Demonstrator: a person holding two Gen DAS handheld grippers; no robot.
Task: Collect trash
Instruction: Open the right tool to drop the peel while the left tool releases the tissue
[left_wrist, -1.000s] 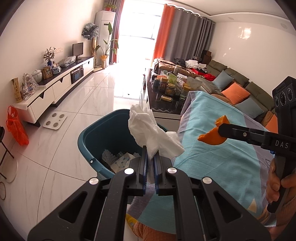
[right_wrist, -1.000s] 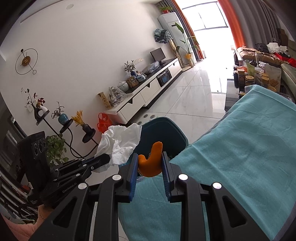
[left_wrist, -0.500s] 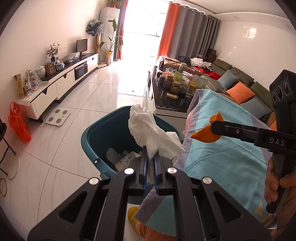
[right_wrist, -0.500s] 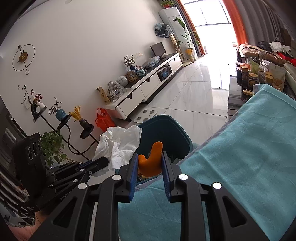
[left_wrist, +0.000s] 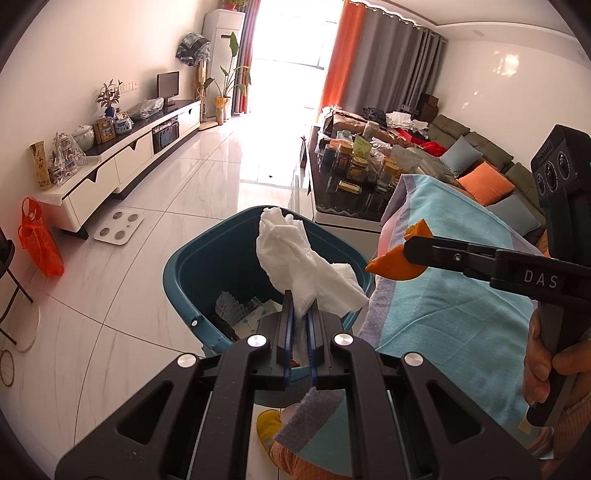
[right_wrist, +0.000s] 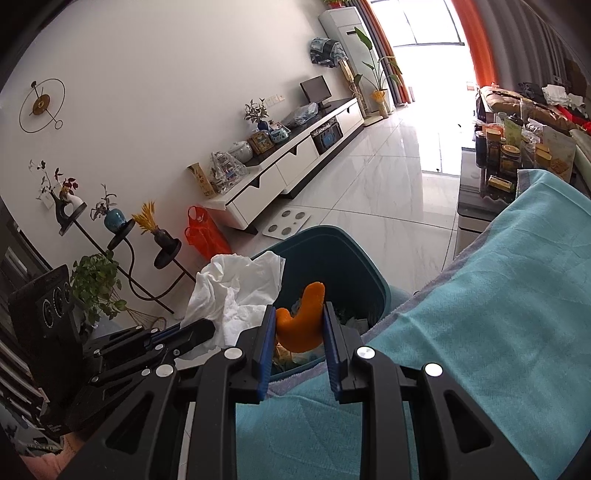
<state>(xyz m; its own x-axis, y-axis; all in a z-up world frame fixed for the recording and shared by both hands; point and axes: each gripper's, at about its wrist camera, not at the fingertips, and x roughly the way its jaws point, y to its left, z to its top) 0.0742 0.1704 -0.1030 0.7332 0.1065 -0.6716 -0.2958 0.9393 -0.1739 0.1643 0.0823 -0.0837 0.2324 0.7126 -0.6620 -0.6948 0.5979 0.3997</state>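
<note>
Over teal bin (left_wrist: 207, 266): both grippers moved in from towel-covered table. Left gripper (left_wrist: 301, 314) pinches white tissue (left_wrist: 295, 258) above opening; right gripper (right_wrist: 299, 332) clamps orange peel (right_wrist: 301, 321) at rim. Release next, likely.

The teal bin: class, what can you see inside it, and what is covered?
Inside the teal bin lies paper and packaging trash, including a white ridged piece. The tissue held by the left gripper and the gripper itself cover the rest of the bottom.
</note>
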